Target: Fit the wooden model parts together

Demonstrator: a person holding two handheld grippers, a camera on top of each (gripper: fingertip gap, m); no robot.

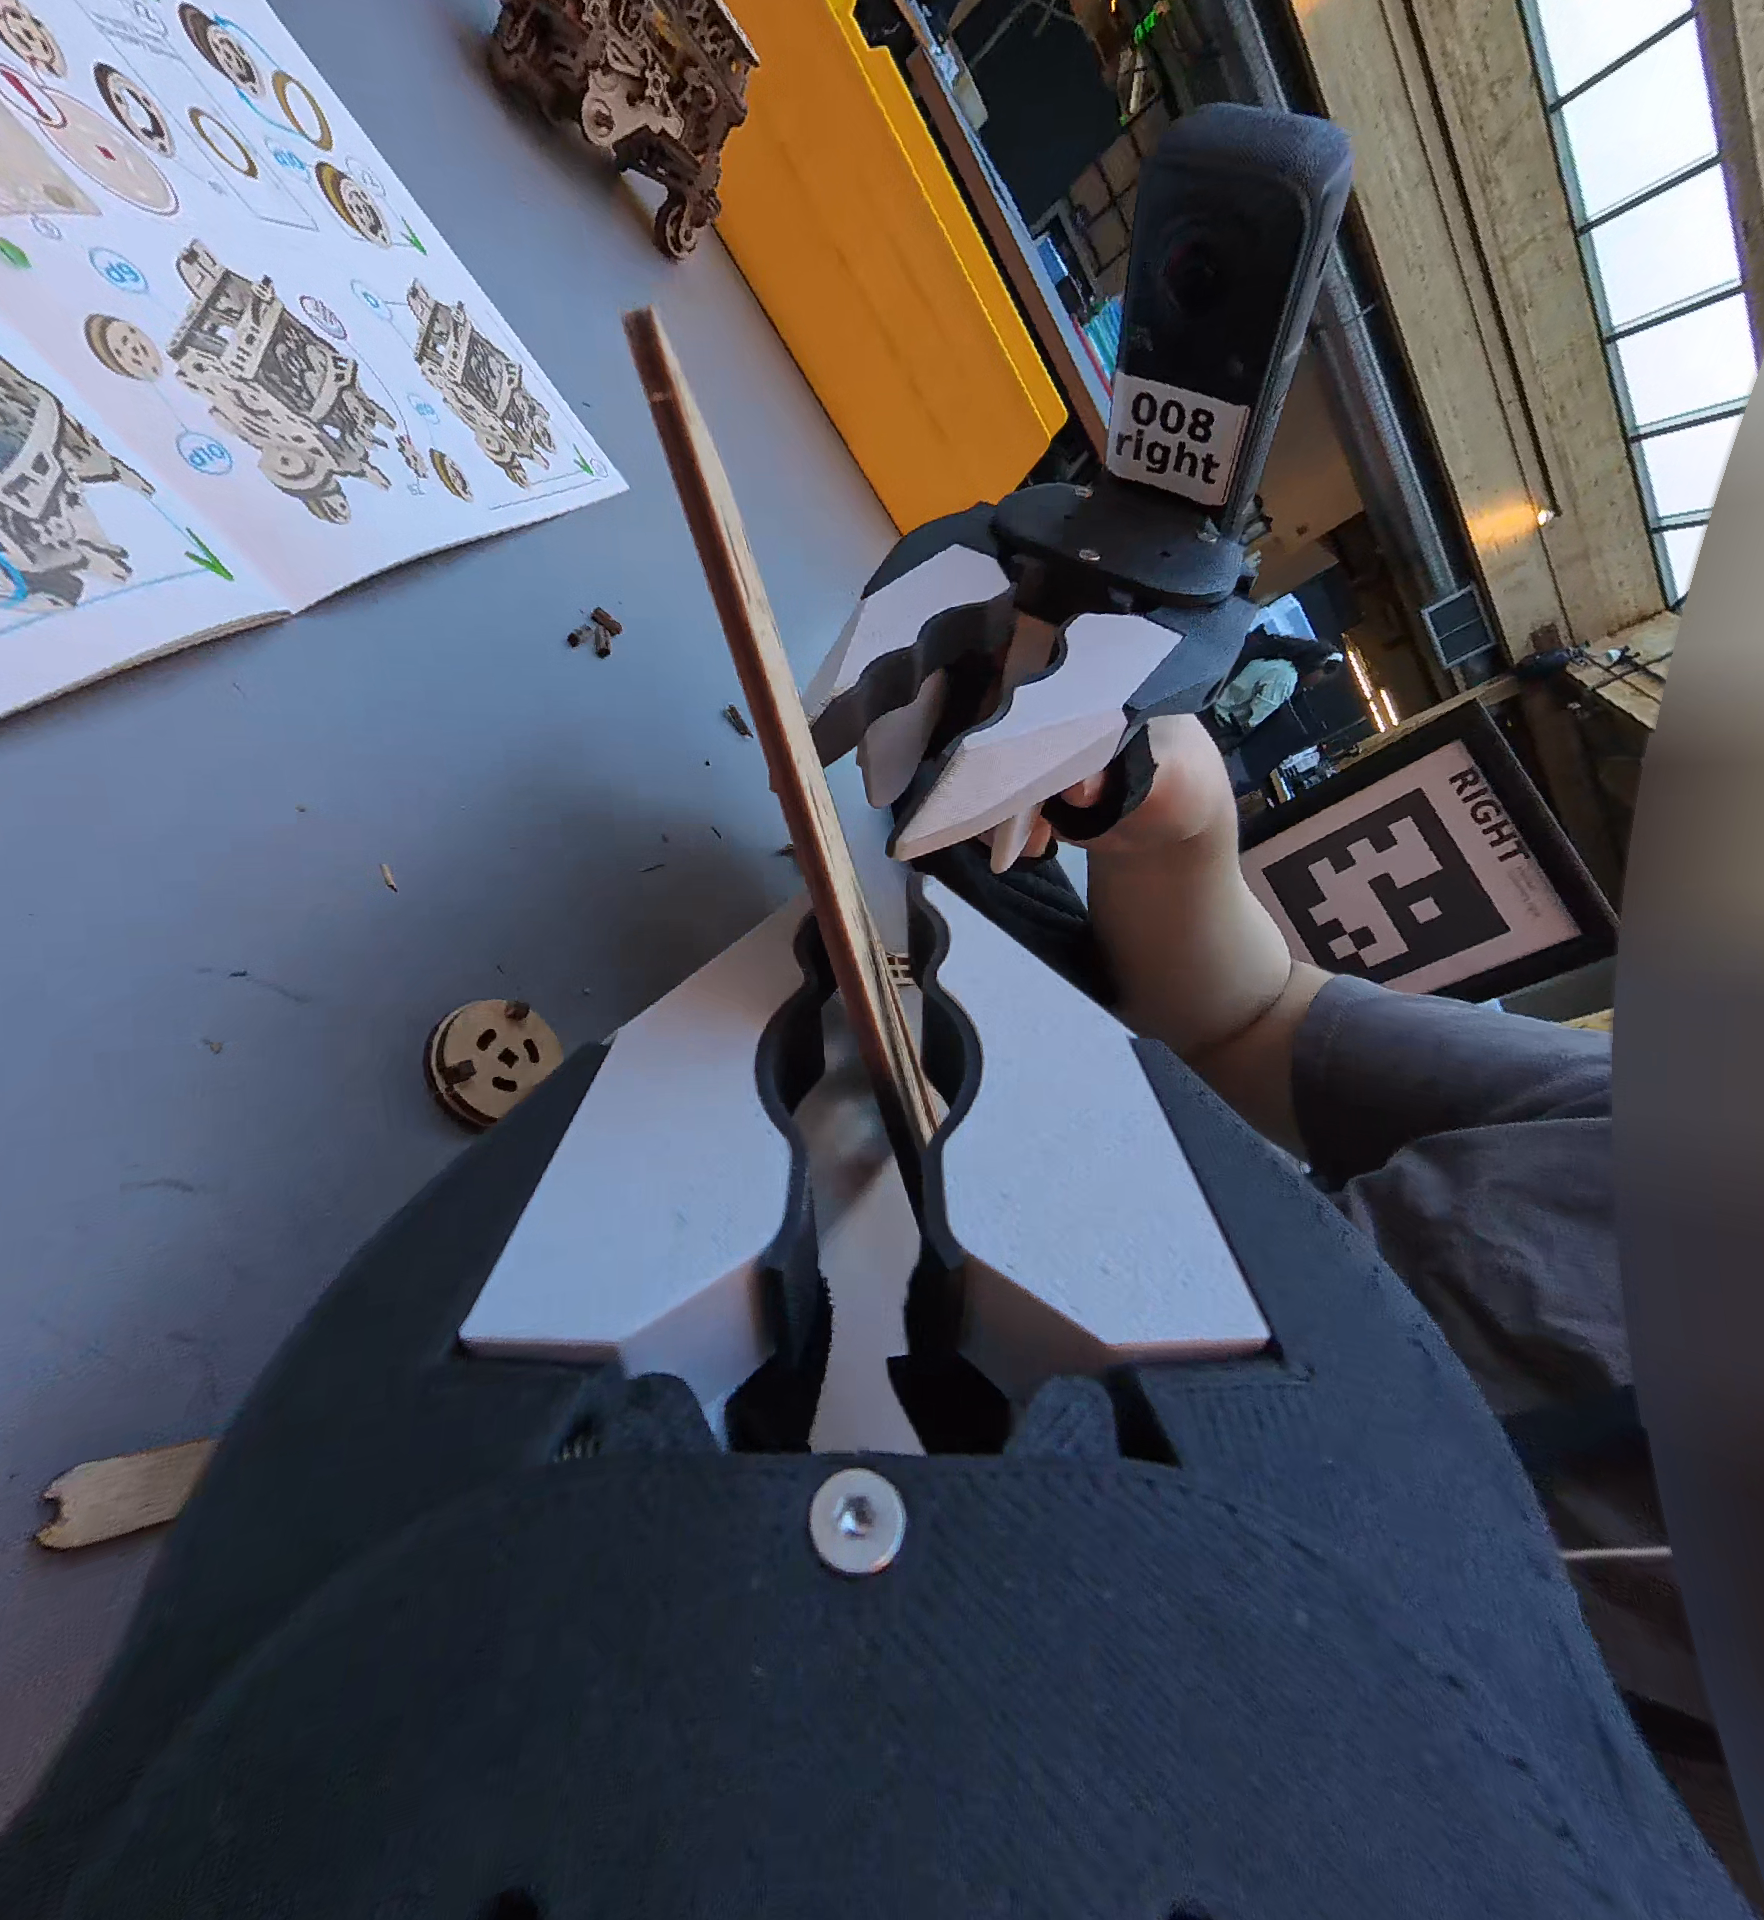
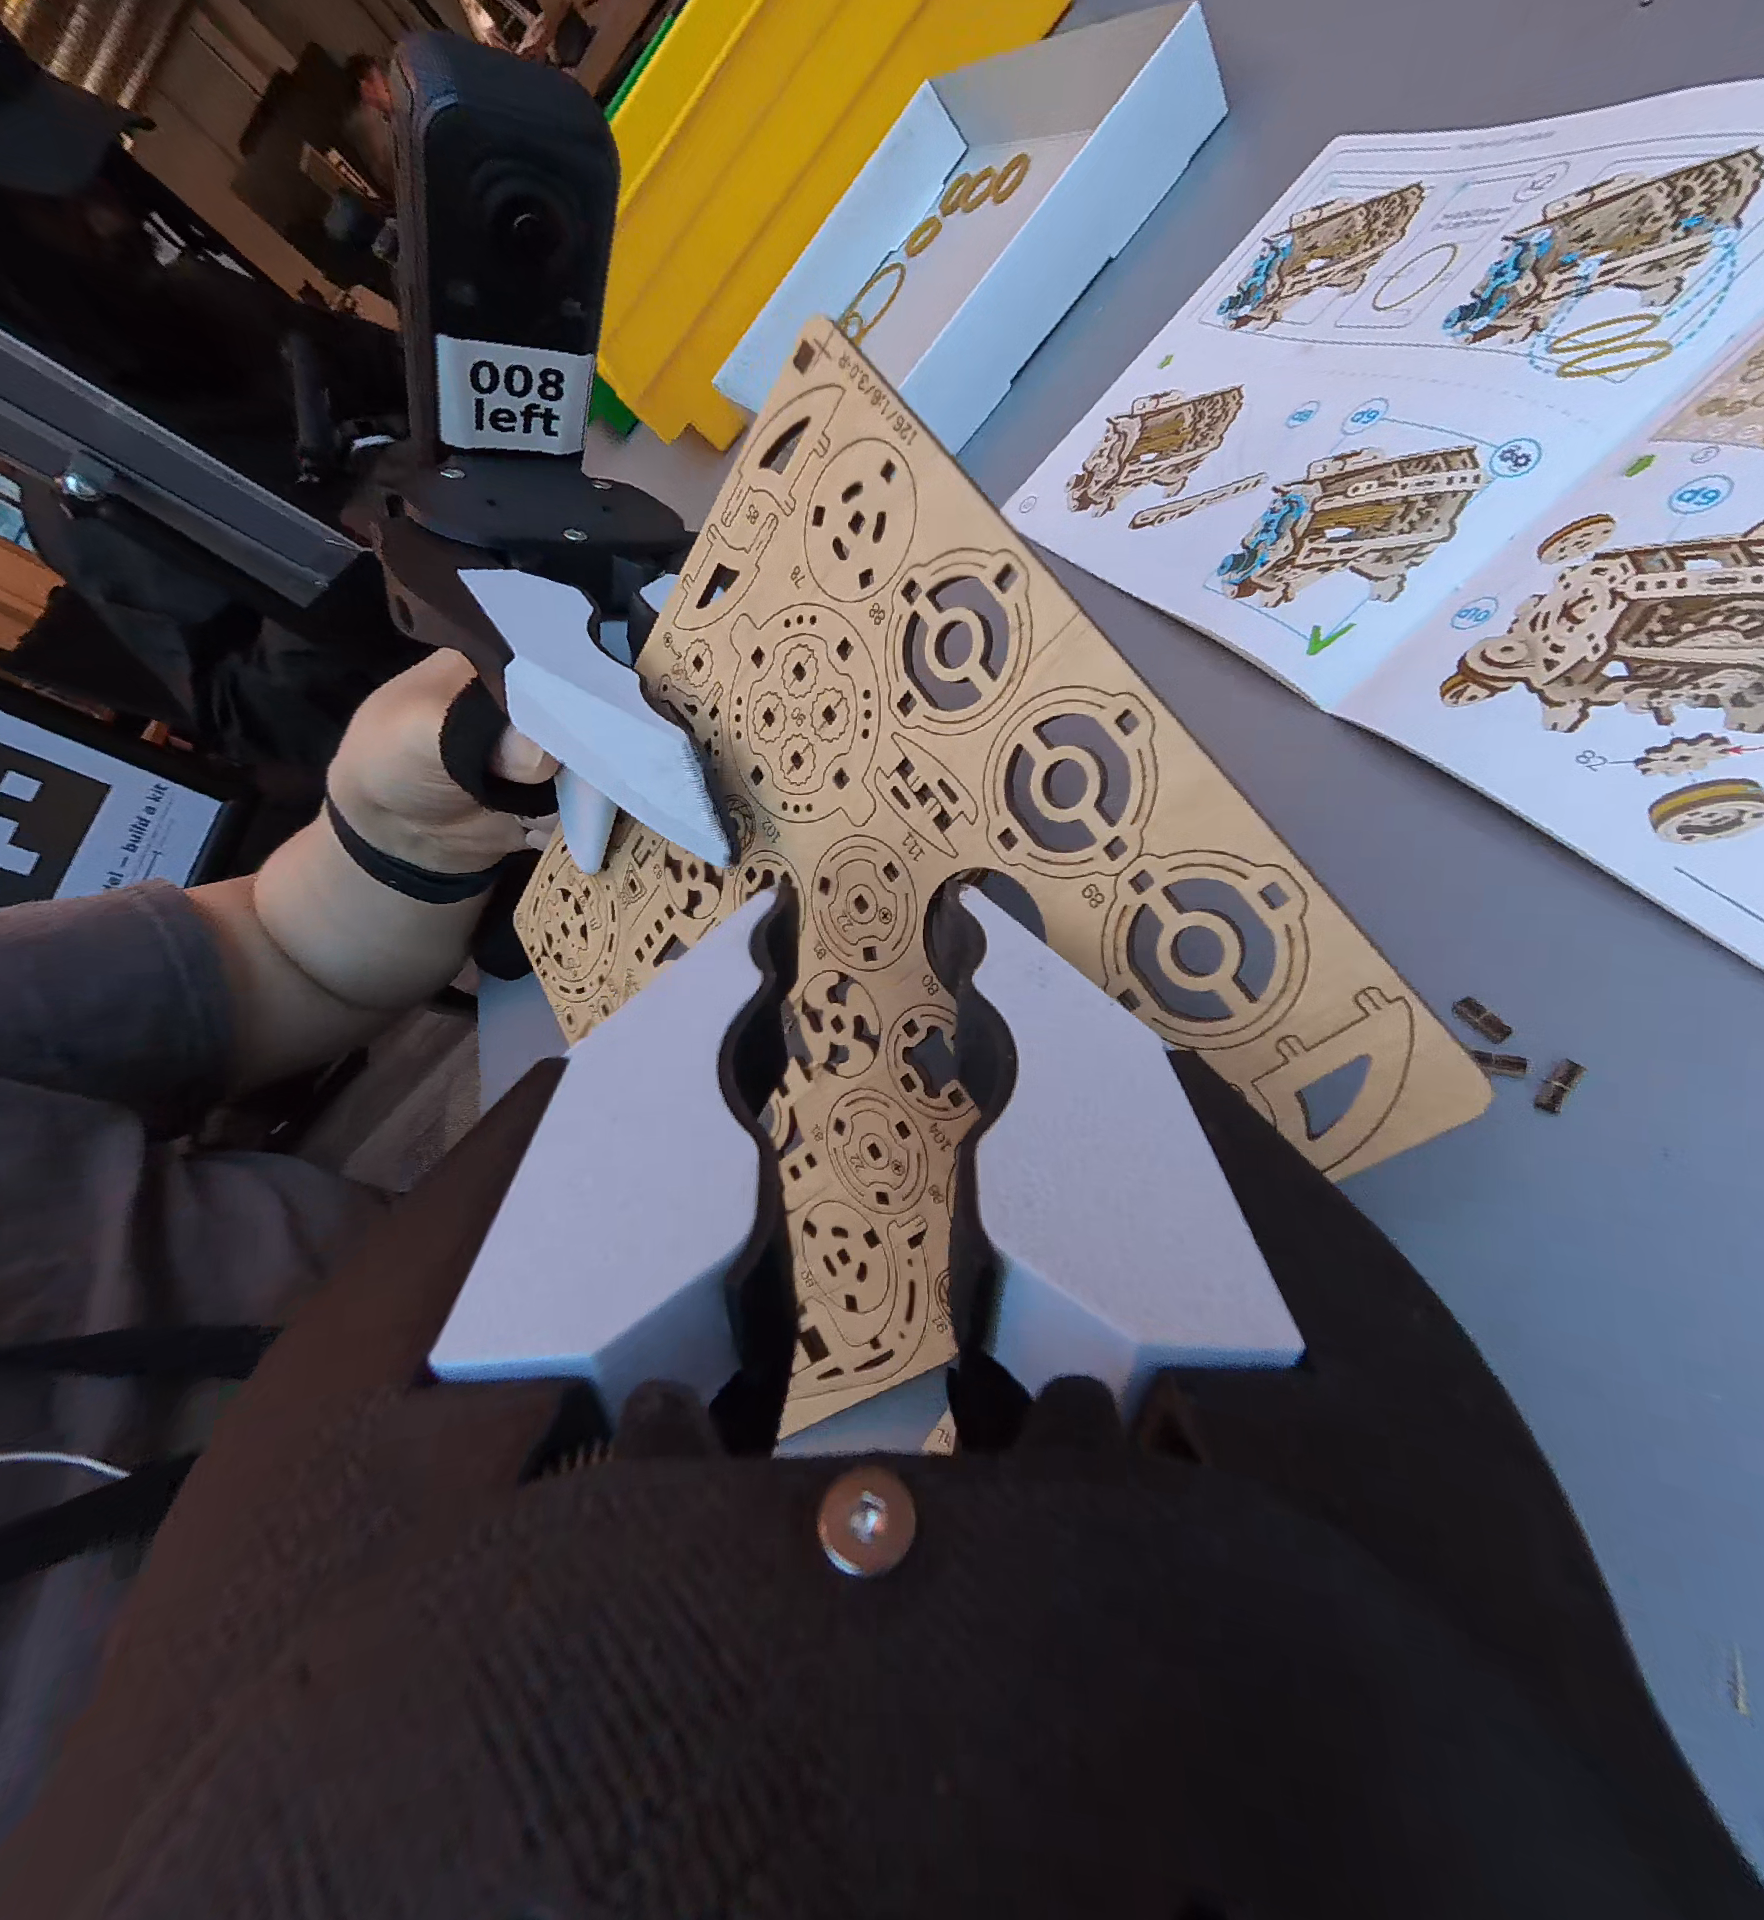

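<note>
Pinching the wooden sheet (image 1: 753, 665) edge-up, left gripper (image 1: 862, 914) fingers clamp it; right gripper (image 2: 867, 904) fingers spread.

Workshop hall: concrete walls (image 1: 1460, 343), grey worktable (image 1: 338, 831).

The left gripper (image 1: 862, 935), at centre frame in its own view, has its fingers pinched nearly together, while the right gripper (image 2: 867, 904), centre frame in its view, holds its fingers (image 2: 971, 914) spread apart, each gripped by a bare hand (image 1: 1158, 800).

A thin laser-cut plywood parts sheet (image 2: 971, 790), several pieces punched out, stands tilted above the grey table (image 2: 1480, 1351).
</note>
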